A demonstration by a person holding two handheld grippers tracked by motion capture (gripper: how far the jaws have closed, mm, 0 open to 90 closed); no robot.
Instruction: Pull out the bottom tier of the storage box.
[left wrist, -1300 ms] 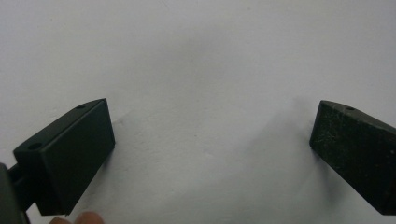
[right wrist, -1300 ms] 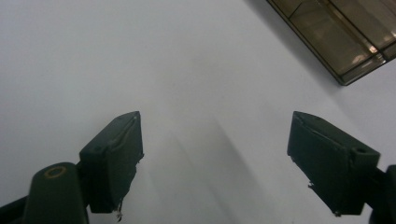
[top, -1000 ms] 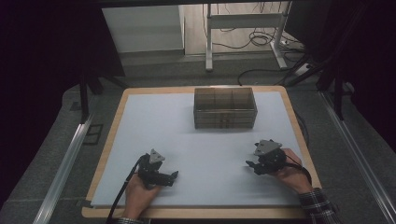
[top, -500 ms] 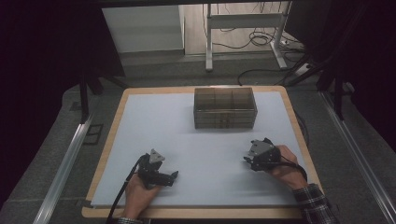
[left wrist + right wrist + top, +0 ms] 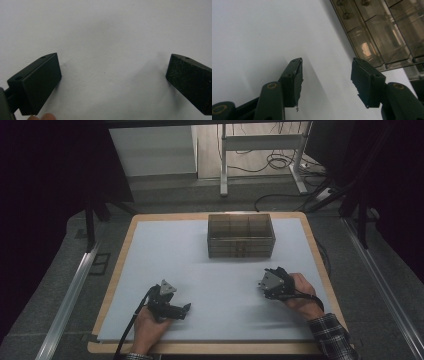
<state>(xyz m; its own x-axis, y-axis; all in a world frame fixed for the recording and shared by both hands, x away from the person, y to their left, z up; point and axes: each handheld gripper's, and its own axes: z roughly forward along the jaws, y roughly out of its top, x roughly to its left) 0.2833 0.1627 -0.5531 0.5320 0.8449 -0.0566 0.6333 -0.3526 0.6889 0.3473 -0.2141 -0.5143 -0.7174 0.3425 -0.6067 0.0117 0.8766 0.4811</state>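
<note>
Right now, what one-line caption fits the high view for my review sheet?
Two hand-held grippers, left gripper and right gripper, rest empty on the white mat before a clear compartment box.

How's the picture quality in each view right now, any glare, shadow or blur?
High view: evenly lit pale blue mat, dark surroundings. Left gripper view: soft focus, faint shadows beside the black jaws. Right gripper view: tilted, the smoky clear plastic compartment box shows glare and reflections, and its contents are hard to read.
</note>
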